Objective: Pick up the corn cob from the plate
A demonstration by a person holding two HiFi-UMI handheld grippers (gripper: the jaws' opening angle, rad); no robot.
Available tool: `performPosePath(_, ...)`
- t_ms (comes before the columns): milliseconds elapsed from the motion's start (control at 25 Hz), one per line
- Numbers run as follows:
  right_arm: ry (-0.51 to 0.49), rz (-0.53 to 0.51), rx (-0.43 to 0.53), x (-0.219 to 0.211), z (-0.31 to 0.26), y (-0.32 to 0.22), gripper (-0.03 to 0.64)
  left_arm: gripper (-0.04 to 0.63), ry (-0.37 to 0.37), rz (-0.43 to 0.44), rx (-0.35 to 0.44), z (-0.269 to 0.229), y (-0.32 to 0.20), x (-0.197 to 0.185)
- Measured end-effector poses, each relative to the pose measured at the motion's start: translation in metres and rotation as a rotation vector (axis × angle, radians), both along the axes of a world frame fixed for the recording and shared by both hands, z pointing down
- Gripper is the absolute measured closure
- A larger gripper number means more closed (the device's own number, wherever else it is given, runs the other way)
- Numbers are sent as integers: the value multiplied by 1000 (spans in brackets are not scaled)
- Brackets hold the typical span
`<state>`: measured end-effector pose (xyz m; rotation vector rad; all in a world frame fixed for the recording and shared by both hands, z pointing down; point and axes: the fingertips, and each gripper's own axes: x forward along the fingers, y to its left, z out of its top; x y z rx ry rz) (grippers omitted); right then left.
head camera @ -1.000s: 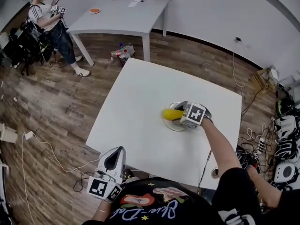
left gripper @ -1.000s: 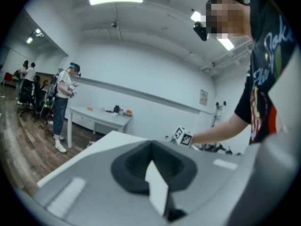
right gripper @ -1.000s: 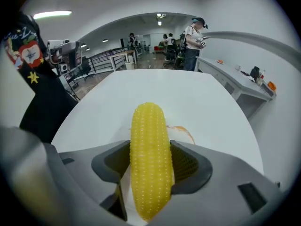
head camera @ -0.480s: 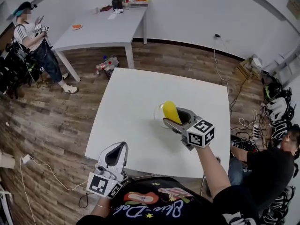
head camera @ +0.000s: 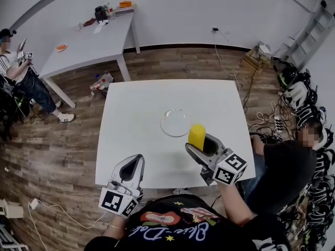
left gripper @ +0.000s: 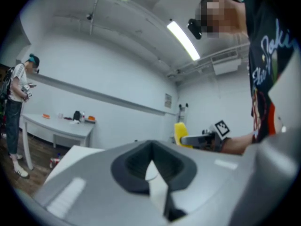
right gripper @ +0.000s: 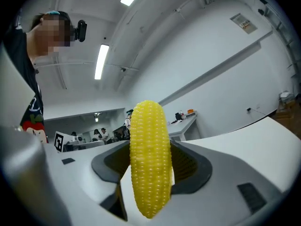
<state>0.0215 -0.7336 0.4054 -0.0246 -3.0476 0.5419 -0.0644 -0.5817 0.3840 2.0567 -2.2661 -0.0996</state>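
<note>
The yellow corn cob (head camera: 197, 136) is up off the clear glass plate (head camera: 175, 122) and stands upright in my right gripper (head camera: 201, 144), just to the plate's near right. In the right gripper view the corn cob (right gripper: 149, 159) fills the gap of the right gripper (right gripper: 149, 175), whose jaws are shut on its sides. The plate has nothing on it. My left gripper (head camera: 131, 170) hovers at the white table's (head camera: 136, 109) front edge, and in its own view the left gripper (left gripper: 150, 163) is shut with nothing in it. From there the corn cob (left gripper: 181, 134) shows far off.
A second white table (head camera: 89, 41) with small items stands at the back left, a standing person (head camera: 18, 75) beside it. A seated person (head camera: 285, 163) is close to the table's right edge. Helmets and gear (head camera: 299, 95) line the right wall; cables lie on the wooden floor.
My right gripper has lifted the corn cob off the plate and drawn it back toward the near right. The left gripper has hardly moved. The head view has swung.
</note>
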Motion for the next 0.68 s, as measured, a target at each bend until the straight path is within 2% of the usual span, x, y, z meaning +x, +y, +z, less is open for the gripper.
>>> performPosePath(240, 32, 54, -24, 17, 14, -9, 354, 598, 21, 14, -33, 6, 5, 8)
performPosePath(680, 61, 61, -29, 3, 25, -14, 356, 598, 14, -37, -46, 10, 19, -5)
